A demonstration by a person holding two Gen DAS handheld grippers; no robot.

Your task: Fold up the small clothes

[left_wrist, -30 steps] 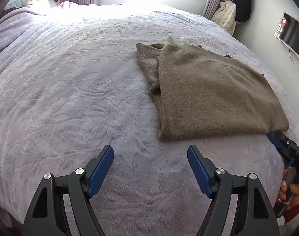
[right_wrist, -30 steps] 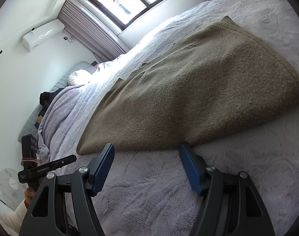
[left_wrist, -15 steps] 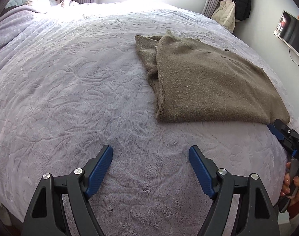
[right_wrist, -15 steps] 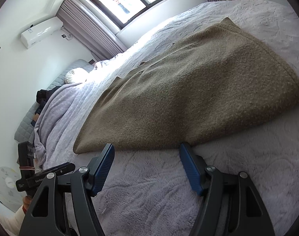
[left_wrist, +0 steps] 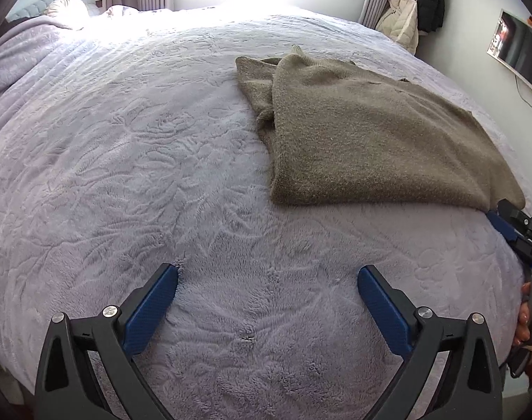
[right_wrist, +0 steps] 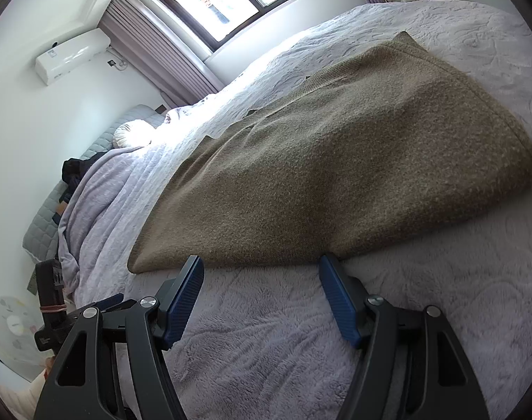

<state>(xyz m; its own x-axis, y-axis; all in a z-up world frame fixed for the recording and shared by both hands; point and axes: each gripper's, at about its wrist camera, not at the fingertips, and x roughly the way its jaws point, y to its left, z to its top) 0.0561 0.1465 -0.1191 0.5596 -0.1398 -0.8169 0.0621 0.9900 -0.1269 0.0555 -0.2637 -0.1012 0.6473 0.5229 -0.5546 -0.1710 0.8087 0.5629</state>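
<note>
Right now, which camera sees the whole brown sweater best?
The left wrist view: the brown sweater lies whole on the bed, every edge showing. The right wrist view sits close, so its near edge looms and far parts shrink.

Folded brown sweater (right_wrist: pixel 353 175) lies on lavender bedspread (right_wrist: pixel 423 315), right gripper (right_wrist: pixel 262 266) open at its edge.

The left hand-held gripper (left_wrist: pixel 267 276) has black plastic arms with triangular cut-outs, silver round screws at the joints and blue ribbed pads (left_wrist: pixel 150 306). The right hand-held gripper (right_wrist: pixel 260 262) has the same look. A red elastic band (right_wrist: pixel 52 308) goes around one black handle.
</note>
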